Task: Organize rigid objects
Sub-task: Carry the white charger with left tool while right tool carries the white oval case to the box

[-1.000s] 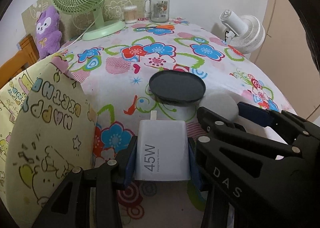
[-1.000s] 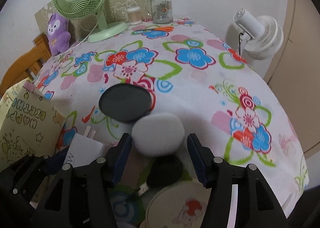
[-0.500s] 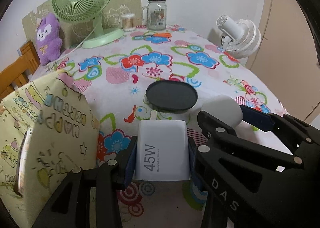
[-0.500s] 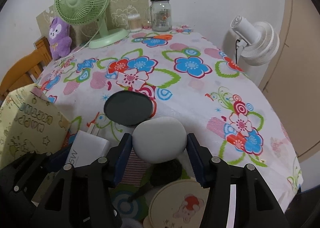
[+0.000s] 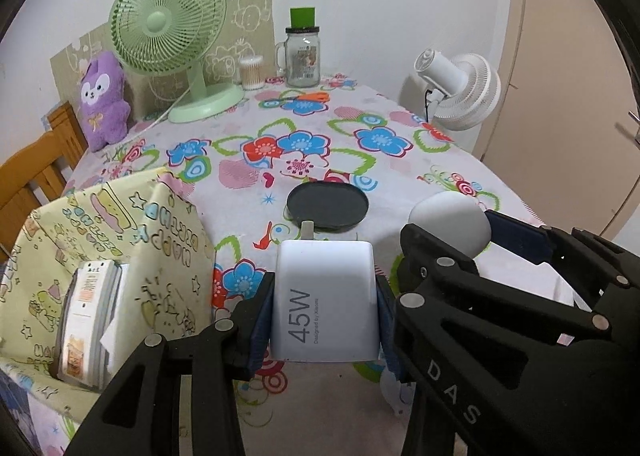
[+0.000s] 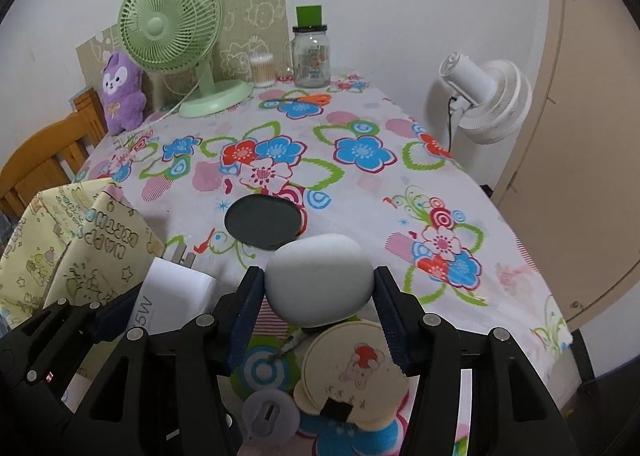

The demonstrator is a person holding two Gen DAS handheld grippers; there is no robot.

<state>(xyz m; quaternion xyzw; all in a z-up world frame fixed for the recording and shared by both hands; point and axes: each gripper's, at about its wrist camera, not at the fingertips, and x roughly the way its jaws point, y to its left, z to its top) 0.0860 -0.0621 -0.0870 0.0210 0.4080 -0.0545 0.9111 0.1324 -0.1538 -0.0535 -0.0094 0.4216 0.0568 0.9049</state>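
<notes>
Left hand-held gripper (image 5: 324, 306): is pinching a white charger (image 5: 325, 302) by its two sides, blue pads pressing against it, prongs pointing away from the camera.
Charger: is hanging clear of the counter (image 5: 400, 175), just on the near side of the black disc (image 5: 327, 206), with "45W" printed on its face.
Right hand-held gripper (image 6: 319, 294): is gripping a pale grey egg-shaped case (image 6: 319, 284) between its pads, beside the charger on the right.
Case: is sitting in the pads above the counter, on the near side of the black disc and just to its right.
Black disc: is lying flat on the flowered cloth, about the middle of the counter.
Box (image 5: 100, 256): yellow, cartoon-printed and open at the top, is standing to the left of the black disc; a thick wad of cards (image 5: 86, 316) is leaning upright inside it.
Near edge: a round cream mirror with a bear picture (image 6: 356, 370) and a small grey round part (image 6: 267, 414) are lying on the counter, nearer the camera than the black disc.
Far end: a green fan (image 5: 172, 35), a purple plush toy (image 5: 103, 99), a tub of cotton swabs (image 5: 251, 72) and a glass jar (image 5: 303, 55) are standing well beyond the black disc.
Off the counter: a white fan (image 6: 486, 99) is standing beyond its right edge.
</notes>
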